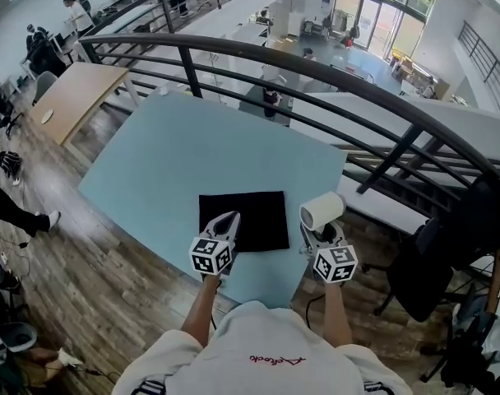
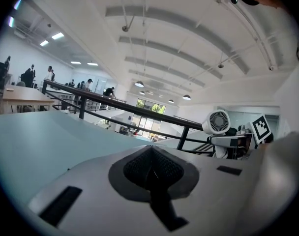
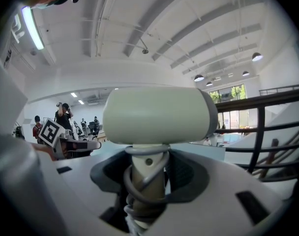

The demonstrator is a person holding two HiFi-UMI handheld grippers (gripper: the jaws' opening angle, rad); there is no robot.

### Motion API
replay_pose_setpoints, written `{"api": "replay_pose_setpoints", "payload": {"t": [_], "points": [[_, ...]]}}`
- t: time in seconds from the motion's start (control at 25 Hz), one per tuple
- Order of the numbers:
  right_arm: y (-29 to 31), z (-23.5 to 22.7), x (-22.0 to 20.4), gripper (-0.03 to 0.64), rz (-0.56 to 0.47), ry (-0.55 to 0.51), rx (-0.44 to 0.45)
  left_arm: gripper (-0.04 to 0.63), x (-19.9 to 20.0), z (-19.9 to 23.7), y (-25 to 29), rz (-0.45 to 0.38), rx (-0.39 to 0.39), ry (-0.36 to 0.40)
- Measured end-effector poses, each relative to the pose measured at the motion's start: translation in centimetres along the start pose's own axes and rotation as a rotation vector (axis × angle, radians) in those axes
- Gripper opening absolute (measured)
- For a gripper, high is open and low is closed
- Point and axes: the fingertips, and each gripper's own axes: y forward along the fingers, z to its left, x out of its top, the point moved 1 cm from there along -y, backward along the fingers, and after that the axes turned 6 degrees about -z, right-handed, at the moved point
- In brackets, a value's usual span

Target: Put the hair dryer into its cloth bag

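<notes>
Gripping the hair dryer [image 1: 322, 211] by its handle, where the cord [image 3: 142, 181] is wound round, the right gripper [image 1: 318, 234] holds it just beside the right edge of the black cloth bag [image 1: 254, 216]. The bag lies flat on the blue table [image 1: 176, 155]. The left gripper [image 1: 230, 219] is over the bag's near left corner, jaws together on nothing. I'd say it should find and lift the bag's mouth first, then the dryer can slide in barrel first, cord kept tucked

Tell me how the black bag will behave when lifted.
The bag lies flat and thin on the table, so it's probably floppy and light, likely sagging if lifted by one edge. Pushed, it may bunch or slide rather than hold shape.
</notes>
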Motion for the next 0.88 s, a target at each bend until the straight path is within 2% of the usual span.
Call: {"api": "replay_pose_setpoints", "payload": {"t": [0.2,0.48,0.68,0.88], "points": [[1.2,0.5,0.3,0.216,0.024,-0.029,-0.045,0.006,0.4,1.5,1.8,0.012,-0.05,-0.018],[1.9,1.0,1.1,0.216,0.028,-0.017,-0.115,0.006,0.6,2.7,3.6,0.045,-0.109,-0.039],[2.1,1.2,0.8,0.216,0.028,-0.003,-0.13,0.006,-0.4,2.6,4.3,0.067,-0.123,-0.048],[2.6,-0.1,0.1,0.216,0.038,-0.006,-0.103,0.006,-1.1,2.5,5.5,0.068,-0.102,-0.04]]}}
